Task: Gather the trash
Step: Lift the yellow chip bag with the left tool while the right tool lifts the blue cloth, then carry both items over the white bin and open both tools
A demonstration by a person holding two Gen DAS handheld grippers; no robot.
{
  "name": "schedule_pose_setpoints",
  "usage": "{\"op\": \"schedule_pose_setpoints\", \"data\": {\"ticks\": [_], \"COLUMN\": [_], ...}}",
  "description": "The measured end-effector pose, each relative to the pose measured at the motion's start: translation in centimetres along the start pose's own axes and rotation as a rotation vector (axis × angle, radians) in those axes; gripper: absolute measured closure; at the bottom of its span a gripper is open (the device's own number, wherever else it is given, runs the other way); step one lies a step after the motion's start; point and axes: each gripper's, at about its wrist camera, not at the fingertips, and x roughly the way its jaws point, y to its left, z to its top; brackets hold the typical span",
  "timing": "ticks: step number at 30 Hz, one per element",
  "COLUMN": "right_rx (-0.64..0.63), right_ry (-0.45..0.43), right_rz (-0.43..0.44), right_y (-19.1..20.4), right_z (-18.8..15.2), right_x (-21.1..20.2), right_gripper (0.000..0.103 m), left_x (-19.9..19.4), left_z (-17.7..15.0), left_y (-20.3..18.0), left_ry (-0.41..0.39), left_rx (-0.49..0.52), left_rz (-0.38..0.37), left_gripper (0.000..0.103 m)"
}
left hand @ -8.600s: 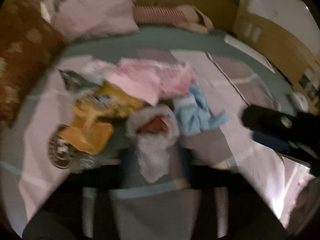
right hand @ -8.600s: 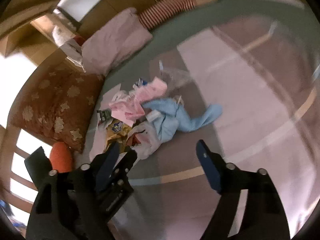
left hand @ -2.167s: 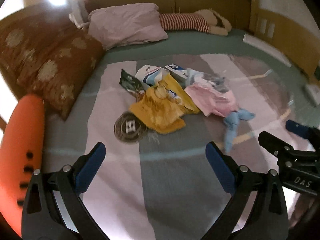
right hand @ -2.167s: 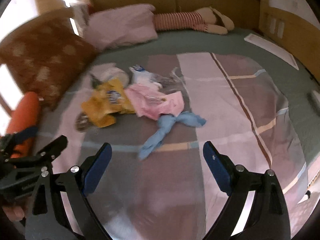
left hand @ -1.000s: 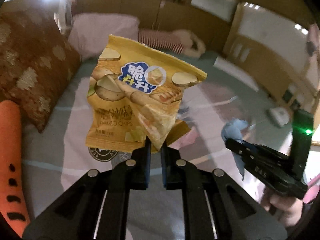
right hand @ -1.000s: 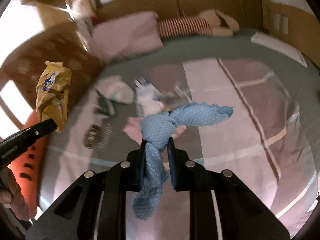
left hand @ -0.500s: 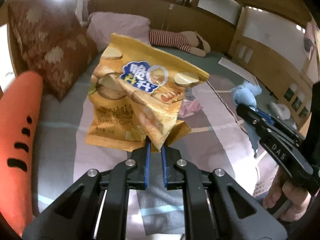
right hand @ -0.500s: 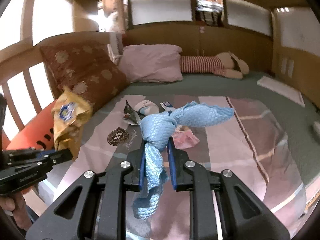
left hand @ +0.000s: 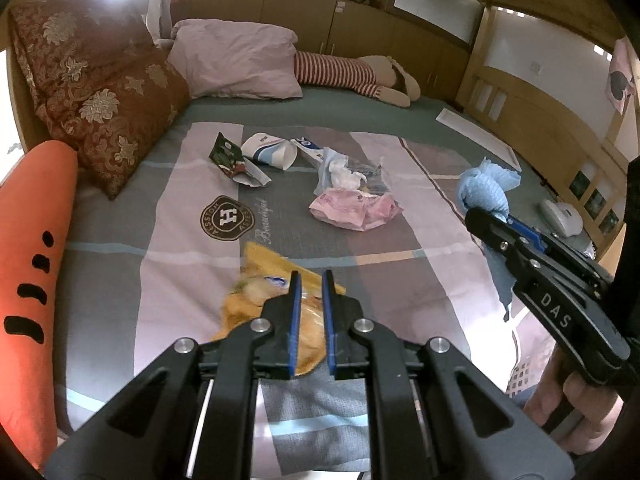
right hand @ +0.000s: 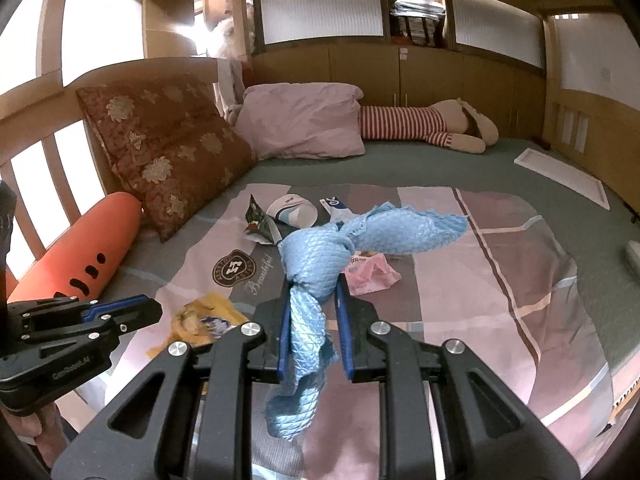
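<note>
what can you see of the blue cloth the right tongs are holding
The blue cloth is a light blue, quilted-looking rag with a diamond weave, bunched into a knot-like wad. The right tongs are shut on it just below that wad. One flap sticks out to the right in the air; a frayed tail hangs down between the tongs' arms. It is lifted clear of the bedspread, touching nothing else visible.

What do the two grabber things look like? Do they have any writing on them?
Both are black plastic with silver bolts and blue pads lining the jaws. The left gripper has two long, thin jaws on angled black arms; seen from the side, its body has small white lettering. The right gripper is built the same, and its side reads "DAS" in white. No cables or sleeves show.
</note>
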Motion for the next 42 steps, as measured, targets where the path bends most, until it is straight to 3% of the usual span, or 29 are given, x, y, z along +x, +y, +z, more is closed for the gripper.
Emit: {"op": "schedule_pose_setpoints", "data": {"ticks": [1,2,3,5,8,12,15,17,18,19,20,21,22,24,30,32,34,36,42], "right_rx": [0.002,0.002,0.004,0.01,0.025,0.042,0.038,0.036,0.036,0.034,0.031,0.03,0.029,0.032,0.039,0.028,0.024,0.02,0.014], "right_ry": [0.0,0.0,0.001,0.005,0.01,0.02,0.025,0.027,0.029,0.032,0.034,0.035,0.034,0.031,0.023,0.022,0.019,0.02,0.027], "right_rz": [0.0,-0.001,-0.003,-0.004,-0.005,0.001,0.002,0.003,0.003,0.002,0.001,0.002,0.002,0.0,0.006,0.009,0.012,0.014,0.017], "right_y": [0.0,0.0,0.0,-0.2,-0.3,-0.7,-0.5,-0.4,-0.4,-0.5,-0.5,-0.6,-0.6,-0.6,-0.6,-0.4,-0.4,-0.3,-0.3], "right_z": [0.0,0.0,0.0,0.0,0.2,0.3,0.2,0.1,0.1,0.1,0.1,0.1,0.1,0.1,-0.1,-0.1,-0.2,-0.3,-0.2], "right_x": [0.0,0.0,0.1,0.2,0.5,0.7,0.9,1.0,1.0,1.0,1.1,1.1,1.1,1.0,1.0,1.0,0.8,0.8,0.8], "right_gripper": [0.082,0.082,0.082,0.082,0.082,0.082,0.083,0.083,0.083,0.083,0.083,0.083,0.083,0.083,0.083,0.082,0.082,0.082,0.083], "left_x": [0.1,0.4,0.9,1.8,3.3,7.1,9.3,11.5,12.5,13.3,13.4,13.5,13.5,12.2,3.2,1.0,-0.9,-1.1,0.6], "left_z": [-0.1,-0.1,-0.3,-0.8,-1.4,-2.2,-2.3,-2.7,-2.9,-3.2,-3.2,-3.1,-3.0,-2.5,-0.4,-0.1,-0.1,0.2,0.2], "left_y": [0.0,-0.2,-0.2,-0.3,-1.0,-1.7,-2.4,-2.7,-2.6,-2.3,-2.1,-2.0,-1.8,-2.0,-3.6,-3.5,-3.1,-2.7,-2.1], "left_ry": [0.009,0.026,0.051,0.083,0.097,0.179,0.163,0.2,0.231,0.243,0.237,0.249,0.268,0.24,0.03,-0.015,-0.074,-0.091,-0.032], "left_rx": [0.0,0.003,0.01,0.029,0.101,0.15,0.182,0.201,0.201,0.188,0.178,0.162,0.141,0.111,0.081,0.075,0.087,0.082,0.053], "left_rz": [0.002,0.005,0.011,0.07,0.133,0.183,0.227,0.25,0.249,0.268,0.275,0.263,0.225,0.184,0.051,0.028,0.05,0.07,0.068], "left_gripper": [0.092,0.085,0.051,0.01,0.008,0.008,0.008,0.012,0.024,0.029,0.044,0.072,0.089,0.09,0.09,0.09,0.09,0.09,0.09]}}
